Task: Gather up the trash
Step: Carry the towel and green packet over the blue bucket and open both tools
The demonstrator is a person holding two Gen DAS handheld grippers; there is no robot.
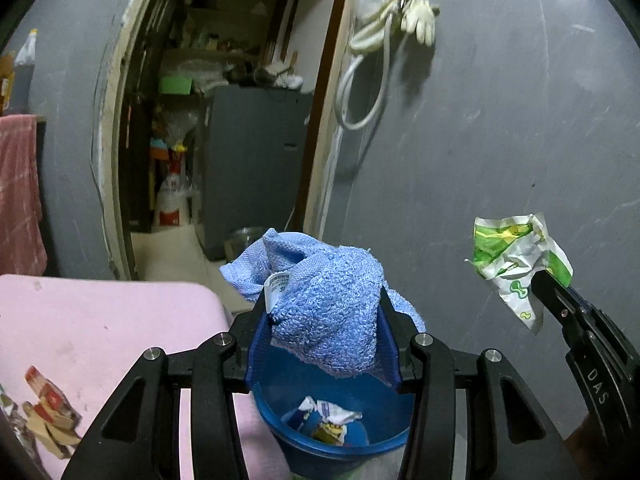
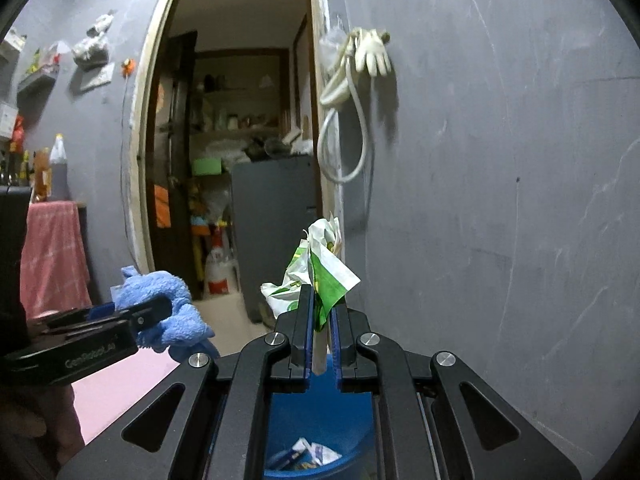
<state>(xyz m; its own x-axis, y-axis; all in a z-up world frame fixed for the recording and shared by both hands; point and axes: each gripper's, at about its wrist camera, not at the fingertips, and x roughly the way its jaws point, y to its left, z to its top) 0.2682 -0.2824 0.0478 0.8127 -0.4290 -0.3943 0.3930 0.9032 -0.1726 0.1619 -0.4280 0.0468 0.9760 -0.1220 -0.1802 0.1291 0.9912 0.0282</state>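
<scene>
— Black linkage bars fill the bottom of both my views. What's past them?

— On my left gripper (image 1: 324, 308), a blue towel (image 1: 324, 308), clenched between the blue pads and bulging over them. My right gripper (image 2: 322, 320) is closed tight on a crumpled green-and-white wrapper (image 2: 320, 276), which sticks up above the jaws.

— And the bin?

— A blue bucket (image 1: 380, 404) sits right below both claws, beside a pink surface (image 1: 100, 320). It holds crumpled wrappers (image 1: 328, 420) already. The wrapper I'm carrying is in the air above it, near the grey wall (image 1: 480, 140).

— Does one camera catch what the other misses?

— Yes. Only the left view shows the torn cardboard scraps (image 1: 48, 412) on the pink surface, and the towel's small white tag (image 1: 278, 286). Only the right view shows the wall shelves (image 2: 36, 80) with clutter, the bottles (image 2: 58, 168) at far left, and a bagged bundle hung on the wall (image 2: 92, 48). Both see the doorway (image 2: 240, 140), the pale glove and hose (image 2: 360, 64) hanging beside it, and a pink cloth (image 2: 52, 256).

— Any writing?

— "DAS" on the right gripper's body as seen from the left camera, and "GenRobot.AI" on the left gripper's side from the right camera. The towel tag has print, too small to read.
</scene>
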